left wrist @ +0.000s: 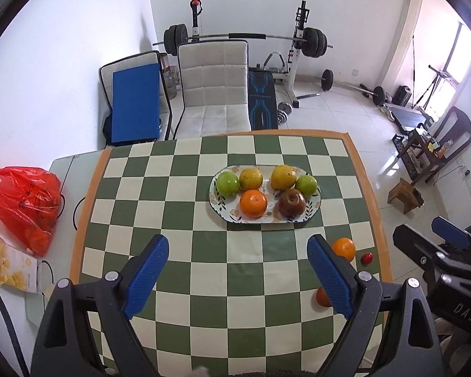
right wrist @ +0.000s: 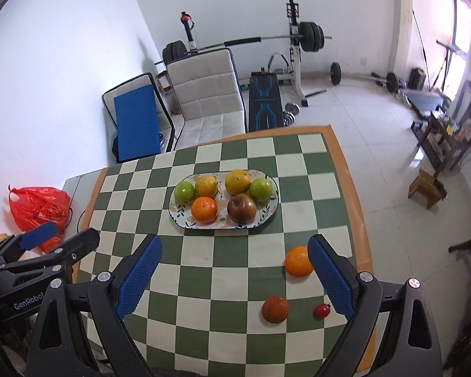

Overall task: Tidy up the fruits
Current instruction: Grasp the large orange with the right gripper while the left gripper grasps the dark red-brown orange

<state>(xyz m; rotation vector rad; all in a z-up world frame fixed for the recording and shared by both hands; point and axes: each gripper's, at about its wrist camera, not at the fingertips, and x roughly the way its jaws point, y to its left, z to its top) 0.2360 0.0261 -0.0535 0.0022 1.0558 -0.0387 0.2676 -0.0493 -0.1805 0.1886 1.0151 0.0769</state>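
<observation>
Two grippers, nearest: left gripper (left wrist: pixel 237 278) and right gripper (right wrist: pixel 235 278), each with blue pads spread wide, grasping nothing, above the checked table (left wrist: pixel 179 220). Three loose fruits on the table's right side: dark orange (right wrist: pixel 275 309), small red fruit (right wrist: pixel 322 310) just beside it, bright orange (right wrist: pixel 298 261) farther in, near the right gripper's right finger. One oval plate (right wrist: pixel 179 216) past them at table centre, six fruits on it: orange (right wrist: pixel 204 209), brown apple (right wrist: pixel 241 208), two green apples (right wrist: pixel 185 191) (right wrist: pixel 261 189), two yellow citrus (right wrist: pixel 206 186) (right wrist: pixel 237 182). Beyond: red bag (left wrist: pixel 25 201), white chair (left wrist: pixel 213 88), barbell rack (left wrist: pixel 301 44)
</observation>
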